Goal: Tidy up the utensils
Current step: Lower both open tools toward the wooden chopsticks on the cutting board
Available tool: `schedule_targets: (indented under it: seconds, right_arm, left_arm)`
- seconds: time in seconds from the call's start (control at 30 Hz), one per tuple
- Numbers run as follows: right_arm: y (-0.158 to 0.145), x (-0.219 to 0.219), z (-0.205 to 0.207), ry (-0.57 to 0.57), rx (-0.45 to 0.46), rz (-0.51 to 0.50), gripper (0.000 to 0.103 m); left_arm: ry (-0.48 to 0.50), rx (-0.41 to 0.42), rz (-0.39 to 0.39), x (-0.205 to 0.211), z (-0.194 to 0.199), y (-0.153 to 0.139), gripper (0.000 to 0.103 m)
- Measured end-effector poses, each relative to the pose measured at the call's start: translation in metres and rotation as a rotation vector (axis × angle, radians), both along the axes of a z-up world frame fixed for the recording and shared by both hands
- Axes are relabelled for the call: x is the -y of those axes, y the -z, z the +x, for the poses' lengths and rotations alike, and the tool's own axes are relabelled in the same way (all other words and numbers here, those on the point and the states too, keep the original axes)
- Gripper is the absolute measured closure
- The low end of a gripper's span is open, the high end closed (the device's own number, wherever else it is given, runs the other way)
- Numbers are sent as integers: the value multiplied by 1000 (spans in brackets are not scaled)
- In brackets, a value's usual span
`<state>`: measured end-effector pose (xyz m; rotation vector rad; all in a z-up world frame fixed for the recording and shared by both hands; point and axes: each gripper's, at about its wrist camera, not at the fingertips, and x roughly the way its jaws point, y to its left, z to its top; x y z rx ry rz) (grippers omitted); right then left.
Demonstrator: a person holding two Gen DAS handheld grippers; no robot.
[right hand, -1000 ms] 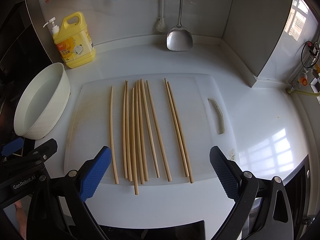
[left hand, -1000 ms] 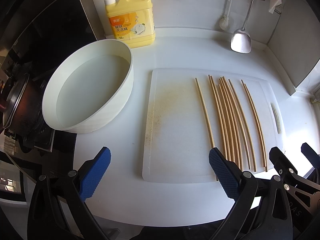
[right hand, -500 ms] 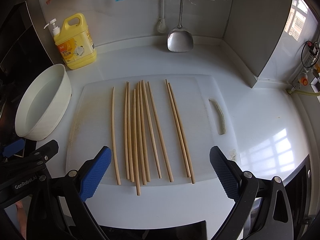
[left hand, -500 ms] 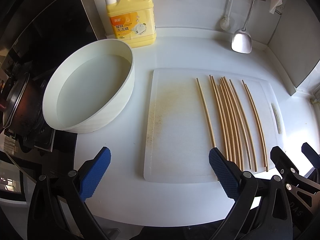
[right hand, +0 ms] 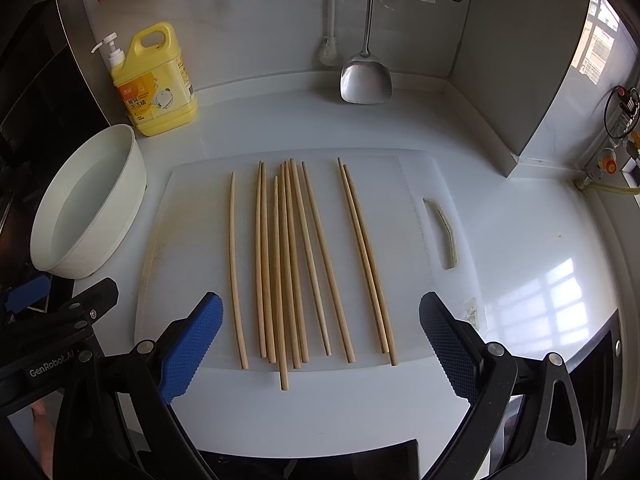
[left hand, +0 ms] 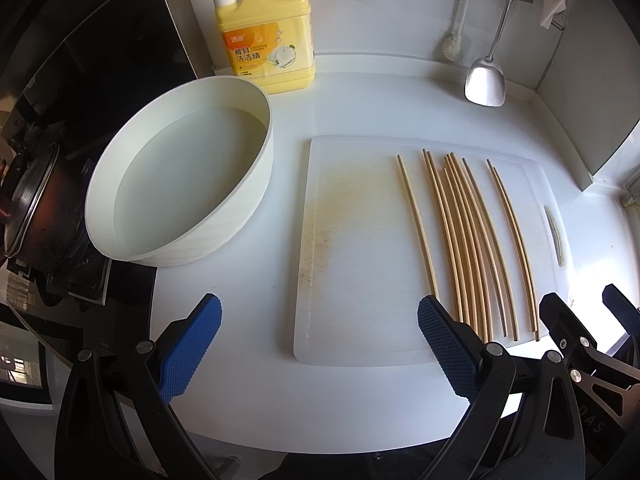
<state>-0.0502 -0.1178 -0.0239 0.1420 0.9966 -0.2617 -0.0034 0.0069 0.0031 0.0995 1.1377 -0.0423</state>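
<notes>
Several wooden chopsticks (right hand: 296, 264) lie side by side on a white cutting board (right hand: 192, 216), pointing away from me; they also show in the left wrist view (left hand: 468, 240) on the board (left hand: 360, 240). One chopstick sticks out past the board's near edge. My right gripper (right hand: 320, 344) is open and empty, just short of the chopsticks' near ends. My left gripper (left hand: 320, 344) is open and empty over the board's near left corner. The right gripper's body (left hand: 580, 344) shows at the right of the left wrist view.
A white round basin (left hand: 180, 184) holding water stands left of the board. A yellow dish soap jug (left hand: 266, 32) stands at the back wall. A steel spatula (right hand: 366, 72) and a brush hang there. A stove with a dark pot (left hand: 32, 216) lies far left.
Both cameras have drifted slightly; the scene sits a touch lower and to the right in view. The chopsticks have not moved and both grippers stay open.
</notes>
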Motion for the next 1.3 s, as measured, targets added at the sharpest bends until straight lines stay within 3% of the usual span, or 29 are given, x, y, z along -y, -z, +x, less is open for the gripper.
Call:
schedule_targets:
  seconds: [0.23, 0.33, 0.57, 0.77, 0.9, 1.13, 1.3]
  right_arm:
    - [10, 13, -10, 14, 58, 193, 9]
    - [18, 19, -17, 32, 83, 213, 9]
    - [37, 43, -26, 59, 112, 135, 9]
    - [48, 74, -15, 9, 141, 59, 9]
    - [66, 99, 3, -18, 111, 99, 9]
    - [85, 114, 19, -42, 98, -25, 9]
    - [91, 117, 28, -54, 89, -45, 9]
  left_arm:
    - [45, 12, -26, -4, 0, 11, 6]
    - [73, 14, -52, -2, 3, 19, 6]
    - [93, 21, -66, 13, 12, 43, 6]
    - [41, 60, -86, 24, 19, 58, 6]
    - [-5, 63, -91, 32, 23, 70, 6]
    - [-34, 100, -49, 47, 22, 80, 6]
    - [-27, 113, -64, 53, 25, 85, 6]
